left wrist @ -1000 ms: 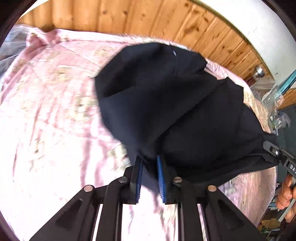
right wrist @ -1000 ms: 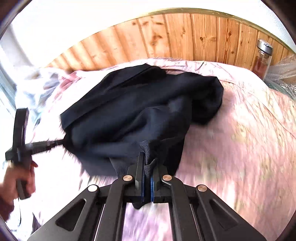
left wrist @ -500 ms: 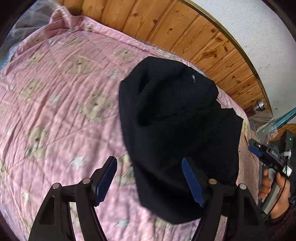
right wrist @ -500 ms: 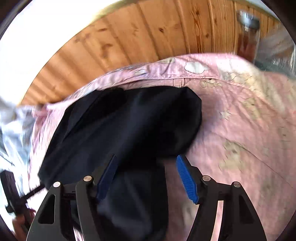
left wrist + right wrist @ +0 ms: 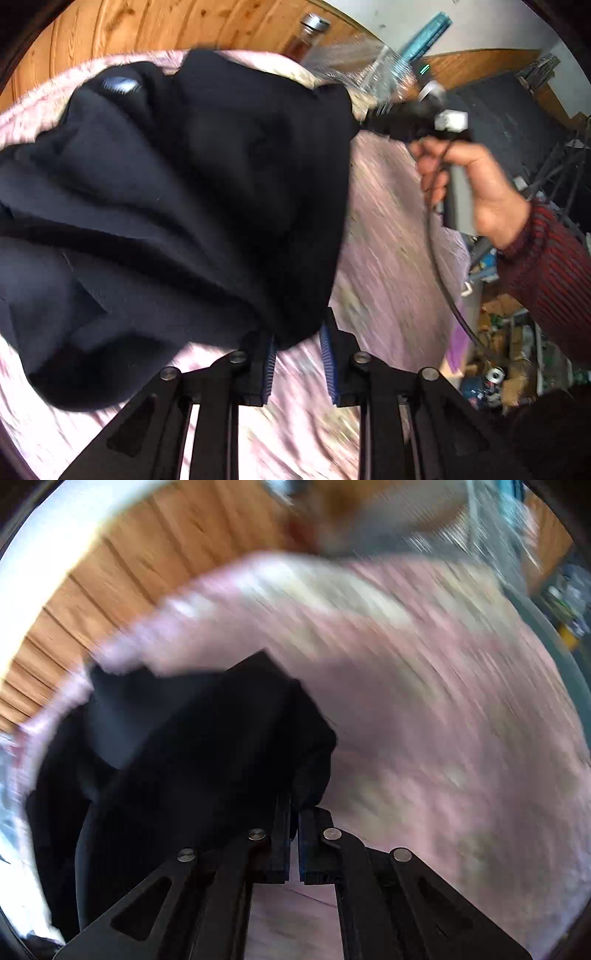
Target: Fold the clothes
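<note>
A black garment (image 5: pixel 184 184) lies bunched on the pink bedspread (image 5: pixel 388 258). In the left wrist view my left gripper (image 5: pixel 297 332) pinches its near lower corner between the blue pads. The right gripper (image 5: pixel 373 118), held by a hand (image 5: pixel 480 192) in a red striped sleeve, grips the garment's far right corner. The right wrist view is blurred by motion. There the right gripper (image 5: pixel 294 808) has its pads almost together, with a fold of the garment (image 5: pixel 184 757) caught at the tips.
A wood-panelled wall (image 5: pixel 110 29) runs behind the bed. A glass jar (image 5: pixel 306 33) and a clear plastic bag (image 5: pixel 351 55) stand at the bed's far right. Beyond the bed's right edge is floor clutter (image 5: pixel 498 369). Bare bedspread (image 5: pixel 424 701) stretches right of the garment.
Half a second ago both grippers hung open over the garment after letting it go. Now both have dropped and shut on its edges, and both views show fast motion.
</note>
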`<action>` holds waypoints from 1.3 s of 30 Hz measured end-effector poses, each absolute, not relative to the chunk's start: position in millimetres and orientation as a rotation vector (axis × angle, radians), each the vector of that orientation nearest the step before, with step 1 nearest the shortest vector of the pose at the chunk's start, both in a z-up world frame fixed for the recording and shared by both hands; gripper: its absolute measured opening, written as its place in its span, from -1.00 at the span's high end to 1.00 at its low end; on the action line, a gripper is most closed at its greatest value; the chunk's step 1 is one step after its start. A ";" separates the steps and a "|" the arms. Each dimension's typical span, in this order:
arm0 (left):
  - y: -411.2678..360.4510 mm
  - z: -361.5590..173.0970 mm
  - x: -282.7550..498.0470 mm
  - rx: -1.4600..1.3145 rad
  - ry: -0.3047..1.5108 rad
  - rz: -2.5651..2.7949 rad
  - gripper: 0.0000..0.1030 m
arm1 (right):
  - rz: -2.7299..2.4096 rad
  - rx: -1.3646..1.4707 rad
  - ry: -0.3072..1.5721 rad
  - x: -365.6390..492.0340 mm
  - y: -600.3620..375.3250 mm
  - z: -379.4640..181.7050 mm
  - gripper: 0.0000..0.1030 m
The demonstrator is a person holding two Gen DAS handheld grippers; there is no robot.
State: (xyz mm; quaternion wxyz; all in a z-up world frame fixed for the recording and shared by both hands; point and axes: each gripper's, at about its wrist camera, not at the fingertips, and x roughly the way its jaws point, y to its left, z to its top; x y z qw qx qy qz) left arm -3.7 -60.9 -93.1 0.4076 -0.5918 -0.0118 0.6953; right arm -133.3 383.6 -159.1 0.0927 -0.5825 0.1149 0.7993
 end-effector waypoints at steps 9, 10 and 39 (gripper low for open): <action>-222.5 -60.1 -101.8 -1.489 -0.419 2.121 -0.51 | 2.653 -1.418 0.167 -142.4 318.2 -55.6 -0.05; -228.9 -65.2 -122.7 -1.504 -0.481 2.155 -0.67 | 2.717 -1.419 0.150 -154.3 297.9 -51.7 -0.14; -443.4 -146.2 26.9 -1.740 -1.192 2.484 0.56 | 2.325 -1.742 0.835 -64.2 358.8 -143.0 -0.10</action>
